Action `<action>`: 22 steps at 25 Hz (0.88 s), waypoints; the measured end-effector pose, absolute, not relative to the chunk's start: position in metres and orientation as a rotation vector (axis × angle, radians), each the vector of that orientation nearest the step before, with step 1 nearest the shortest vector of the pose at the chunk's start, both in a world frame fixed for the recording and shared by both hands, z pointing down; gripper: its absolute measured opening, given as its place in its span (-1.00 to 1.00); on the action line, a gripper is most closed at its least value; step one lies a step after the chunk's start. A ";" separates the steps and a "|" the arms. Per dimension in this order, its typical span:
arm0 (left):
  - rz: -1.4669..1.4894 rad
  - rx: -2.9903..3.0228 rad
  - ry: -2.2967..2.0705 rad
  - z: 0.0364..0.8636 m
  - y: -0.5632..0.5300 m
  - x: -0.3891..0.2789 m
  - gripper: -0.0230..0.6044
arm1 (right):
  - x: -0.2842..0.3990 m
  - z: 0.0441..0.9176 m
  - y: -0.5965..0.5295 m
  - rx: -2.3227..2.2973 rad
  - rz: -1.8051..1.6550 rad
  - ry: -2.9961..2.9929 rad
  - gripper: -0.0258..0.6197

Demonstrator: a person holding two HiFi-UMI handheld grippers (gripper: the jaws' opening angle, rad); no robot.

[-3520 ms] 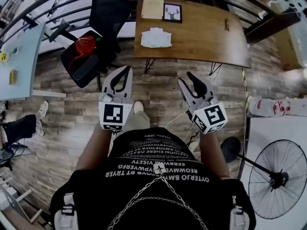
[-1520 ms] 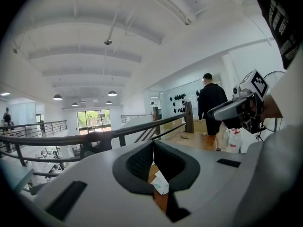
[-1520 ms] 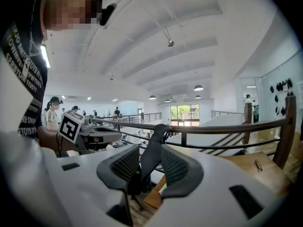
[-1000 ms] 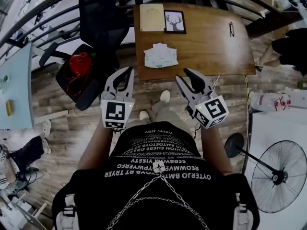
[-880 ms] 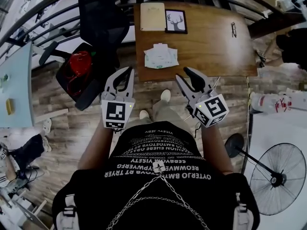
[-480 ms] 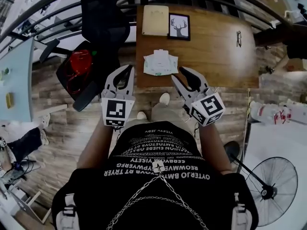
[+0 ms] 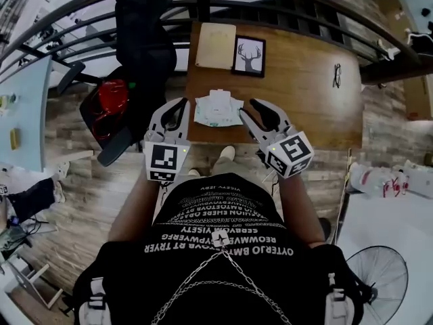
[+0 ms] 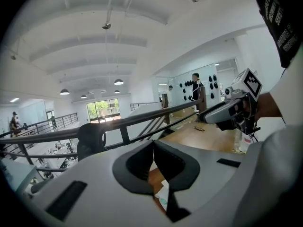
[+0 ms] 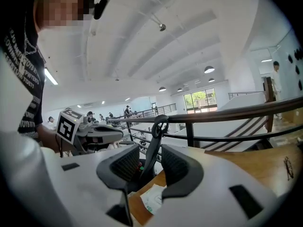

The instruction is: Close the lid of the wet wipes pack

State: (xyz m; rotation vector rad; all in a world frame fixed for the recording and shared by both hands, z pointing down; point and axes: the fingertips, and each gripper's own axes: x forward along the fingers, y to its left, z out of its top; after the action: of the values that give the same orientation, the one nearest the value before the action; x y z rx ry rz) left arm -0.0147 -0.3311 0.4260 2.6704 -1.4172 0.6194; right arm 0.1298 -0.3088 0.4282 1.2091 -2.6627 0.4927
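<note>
The wet wipes pack (image 7: 218,109), white with pale green print, lies flat near the front edge of the wooden table (image 7: 298,107). A small white flap shows at its far side; how it stands is too small to tell. My left gripper (image 7: 183,103) hovers just left of the pack, its jaws together with nothing between them. On the pack's right, my right gripper (image 7: 249,107) is open and empty. In the left gripper view the pack (image 8: 163,196) peeks out below the left gripper (image 8: 152,143). In the right gripper view the pack (image 9: 152,197) lies beneath the right gripper (image 9: 147,150).
A framed deer picture (image 7: 249,56) and a beige board (image 7: 215,45) lie at the table's far side, with glasses (image 7: 336,75) to the right. A black chair (image 7: 143,39) with a red object (image 7: 111,101) stands left of the table. A railing (image 7: 284,2) runs behind, and a fan (image 7: 375,276) stands at lower right.
The person has walked up to the table. Both grippers moved forward and a little down, from over the floor to either side of the wipes pack. Neither gripper's jaws changed.
</note>
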 end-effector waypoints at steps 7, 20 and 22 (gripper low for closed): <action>0.645 2.560 -1.491 0.446 -0.349 -0.006 -0.84 | 0.141 0.455 -0.343 1.064 0.539 -2.672 -0.46; 0.666 2.430 -1.518 0.489 -0.357 0.006 -0.84 | 0.157 0.527 -0.352 0.900 0.681 -2.610 -0.46; 0.681 2.406 -1.525 0.500 -0.355 0.000 -0.84 | 0.155 0.539 -0.353 0.889 0.703 -2.601 -0.45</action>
State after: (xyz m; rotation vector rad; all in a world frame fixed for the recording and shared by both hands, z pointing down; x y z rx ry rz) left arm -0.0004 -0.3553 0.4998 2.4059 -1.5250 0.6806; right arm 0.1548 -0.3534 0.5393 0.8894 -2.6011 0.7032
